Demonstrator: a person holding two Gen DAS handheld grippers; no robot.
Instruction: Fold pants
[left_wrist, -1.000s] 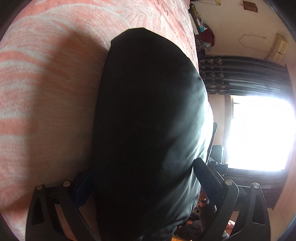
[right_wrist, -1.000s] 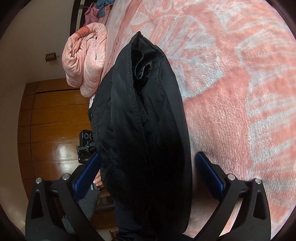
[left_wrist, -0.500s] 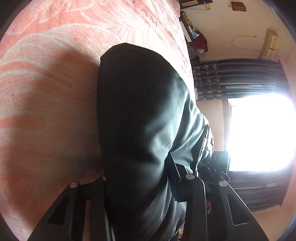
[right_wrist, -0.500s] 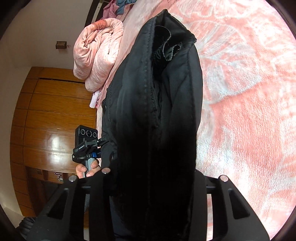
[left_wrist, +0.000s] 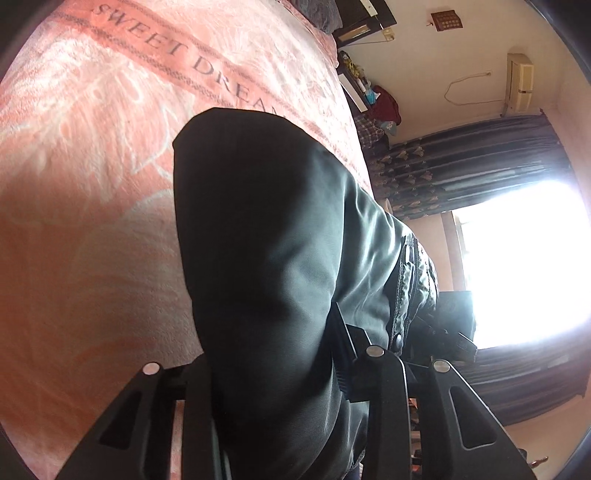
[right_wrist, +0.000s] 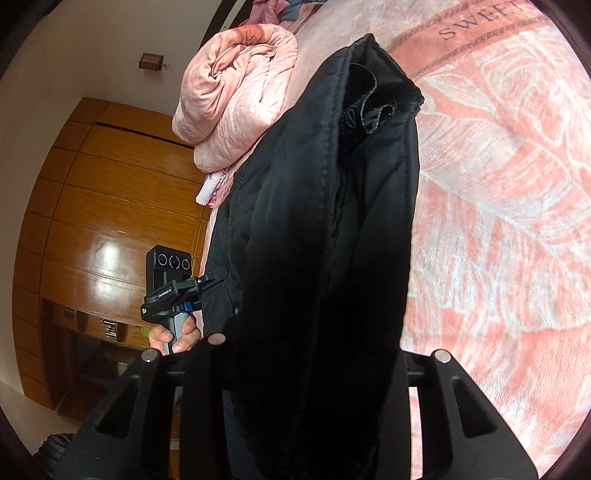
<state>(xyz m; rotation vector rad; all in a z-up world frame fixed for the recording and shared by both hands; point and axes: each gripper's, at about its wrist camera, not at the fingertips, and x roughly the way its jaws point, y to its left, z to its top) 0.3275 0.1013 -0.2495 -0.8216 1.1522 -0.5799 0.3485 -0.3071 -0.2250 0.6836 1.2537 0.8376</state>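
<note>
The black pants (left_wrist: 266, 258) hang in front of a pink bedspread (left_wrist: 92, 166). My left gripper (left_wrist: 273, 373) is shut on one end of the pants, near a seam with a snap button. My right gripper (right_wrist: 306, 354) is shut on the other end; the pants (right_wrist: 325, 221) rise from it with an open pocket or hem at the top. The left gripper (right_wrist: 207, 284) also shows in the right wrist view, held in a hand and clamped on the cloth's far edge. The fingertips of both grippers are hidden by cloth.
A rolled pink quilt (right_wrist: 236, 96) lies on the bed's far side. A wooden wardrobe (right_wrist: 92, 206) stands beyond the bed. Dark curtains (left_wrist: 480, 162) and a bright window (left_wrist: 524, 266) are past the bed's other edge.
Both grippers closed on the pants from open a second ago. The pants have lifted off the bed, and more of the bedspread's lettering shows.
</note>
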